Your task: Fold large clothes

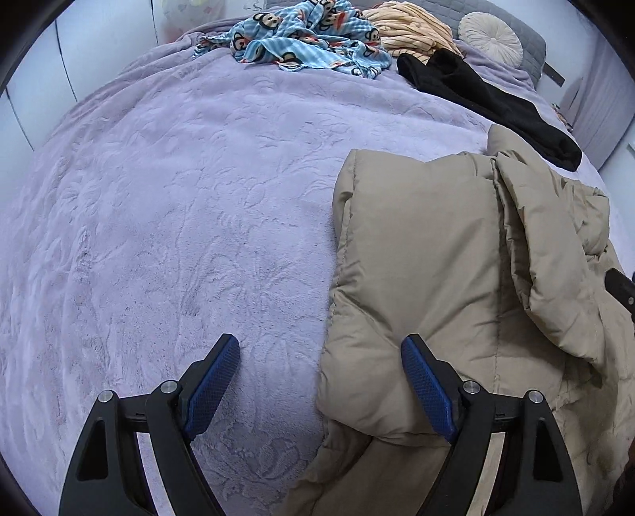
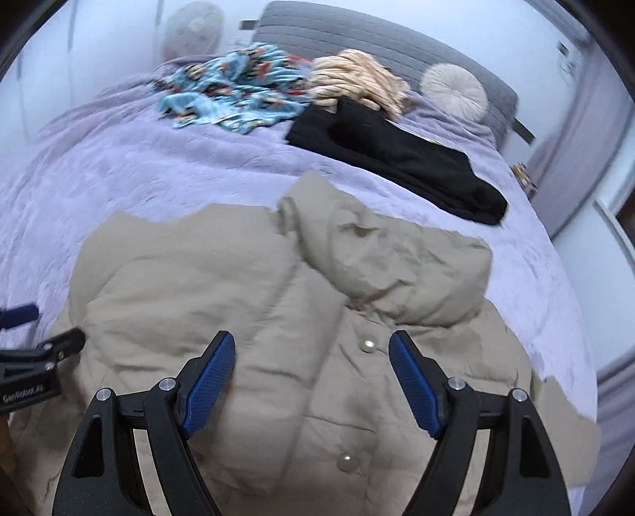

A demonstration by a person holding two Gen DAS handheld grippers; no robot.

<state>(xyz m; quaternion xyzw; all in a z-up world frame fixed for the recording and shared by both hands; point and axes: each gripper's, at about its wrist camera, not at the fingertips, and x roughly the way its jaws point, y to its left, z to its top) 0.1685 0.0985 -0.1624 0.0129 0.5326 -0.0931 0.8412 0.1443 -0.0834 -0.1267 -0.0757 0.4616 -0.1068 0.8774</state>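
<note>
On lilac bedspread point(image 1: 178, 198), beige puffer coat point(image 2: 278, 317), grey headboard point(image 2: 357, 35) behind

"GenRobot.AI" in white on left gripper point(image 2: 24, 349) body, no other txt

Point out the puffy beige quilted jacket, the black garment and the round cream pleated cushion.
puffy beige quilted jacket point(image 2: 190, 301): right wrist view, on its flat front panel.
black garment point(image 2: 401, 154): right wrist view, on its middle.
round cream pleated cushion point(image 1: 490, 37): left wrist view, near its centre button.
</note>
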